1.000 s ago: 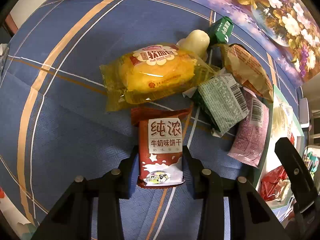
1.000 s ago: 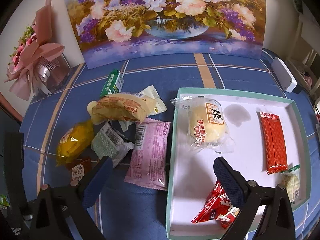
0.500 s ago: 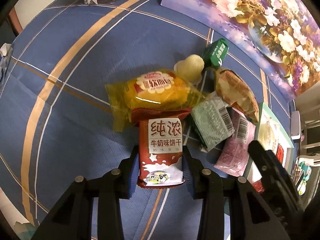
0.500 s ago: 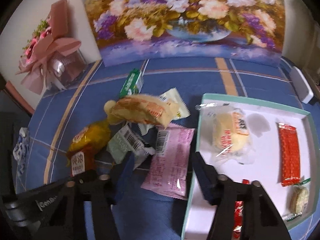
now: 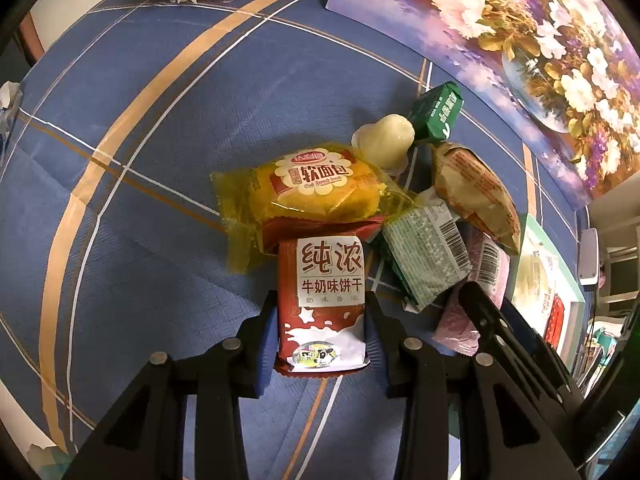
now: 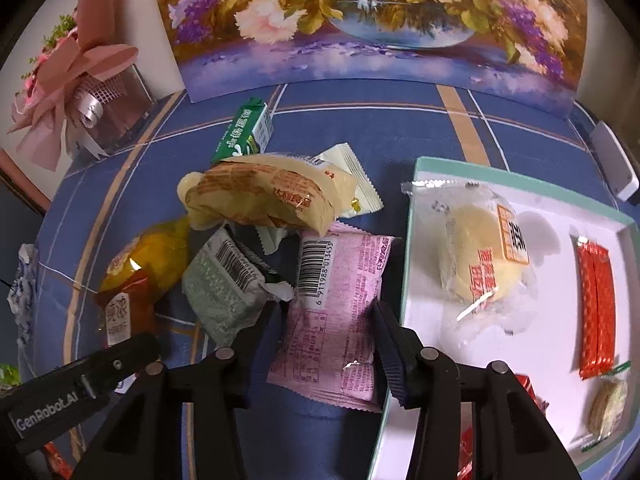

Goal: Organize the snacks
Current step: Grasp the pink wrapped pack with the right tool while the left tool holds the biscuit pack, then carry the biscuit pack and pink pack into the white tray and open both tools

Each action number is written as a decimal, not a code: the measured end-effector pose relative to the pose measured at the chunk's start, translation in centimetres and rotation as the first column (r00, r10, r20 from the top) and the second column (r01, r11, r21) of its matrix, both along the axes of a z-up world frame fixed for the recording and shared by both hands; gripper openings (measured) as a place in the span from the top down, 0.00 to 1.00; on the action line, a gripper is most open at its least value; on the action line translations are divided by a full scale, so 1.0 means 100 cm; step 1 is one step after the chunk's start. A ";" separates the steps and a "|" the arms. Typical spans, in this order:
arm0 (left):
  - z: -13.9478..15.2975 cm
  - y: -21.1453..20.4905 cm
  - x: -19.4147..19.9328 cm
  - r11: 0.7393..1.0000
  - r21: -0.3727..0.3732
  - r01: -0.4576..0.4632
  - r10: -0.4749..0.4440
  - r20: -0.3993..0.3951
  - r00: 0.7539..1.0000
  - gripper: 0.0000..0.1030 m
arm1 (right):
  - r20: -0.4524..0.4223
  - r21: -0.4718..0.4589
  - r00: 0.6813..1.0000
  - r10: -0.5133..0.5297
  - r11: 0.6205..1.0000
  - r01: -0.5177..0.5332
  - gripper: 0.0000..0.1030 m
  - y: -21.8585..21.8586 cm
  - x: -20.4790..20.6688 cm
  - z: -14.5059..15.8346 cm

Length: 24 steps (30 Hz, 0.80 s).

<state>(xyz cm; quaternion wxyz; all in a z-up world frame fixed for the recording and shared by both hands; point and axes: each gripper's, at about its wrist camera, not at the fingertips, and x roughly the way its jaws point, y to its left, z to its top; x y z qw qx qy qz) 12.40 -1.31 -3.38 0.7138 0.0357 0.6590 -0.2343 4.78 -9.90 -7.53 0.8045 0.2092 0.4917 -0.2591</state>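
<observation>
My left gripper (image 5: 322, 322) is shut on a red milk biscuit packet (image 5: 324, 304) and holds it lifted above the blue cloth, near the pile. The packet also shows in the right wrist view (image 6: 124, 312). My right gripper (image 6: 328, 328) straddles a pink packet (image 6: 340, 300) beside the tray (image 6: 412, 216); its jaws stand at the packet's sides, still apart. The pile holds a yellow bread pack (image 5: 316, 188), a green-grey packet (image 6: 224, 288), a tan bread pack (image 6: 264, 196) and a green carton (image 6: 244, 128).
The white tray with a teal rim holds a round bun pack (image 6: 480, 256), an orange-red bar (image 6: 596, 308), a small cracker pack (image 6: 608, 404) and red packets. A flower painting (image 6: 368, 20) and a pink bouquet (image 6: 76, 72) stand at the back. A white device (image 6: 616, 168) lies far right.
My left gripper has risen with the red packet. My right gripper has moved left from over the tray to the pink packet, and its jaws have narrowed around it.
</observation>
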 end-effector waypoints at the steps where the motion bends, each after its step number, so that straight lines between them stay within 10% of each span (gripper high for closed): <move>1: 0.000 0.000 0.000 1.000 -0.001 0.000 0.000 -0.001 1.000 0.60 | -0.006 -0.008 1.000 0.003 1.000 -0.003 0.51 0.000 0.002 -0.001; 14: -0.001 -0.003 0.001 1.000 0.001 -0.002 0.002 -0.005 1.000 0.60 | -0.095 -0.112 0.994 0.045 0.992 -0.055 0.55 0.010 0.017 -0.013; 24: 0.010 -0.003 -0.001 1.000 -0.023 -0.006 0.007 0.016 1.000 0.60 | -0.046 -0.013 0.999 0.002 1.000 -0.003 0.61 0.002 0.003 -0.005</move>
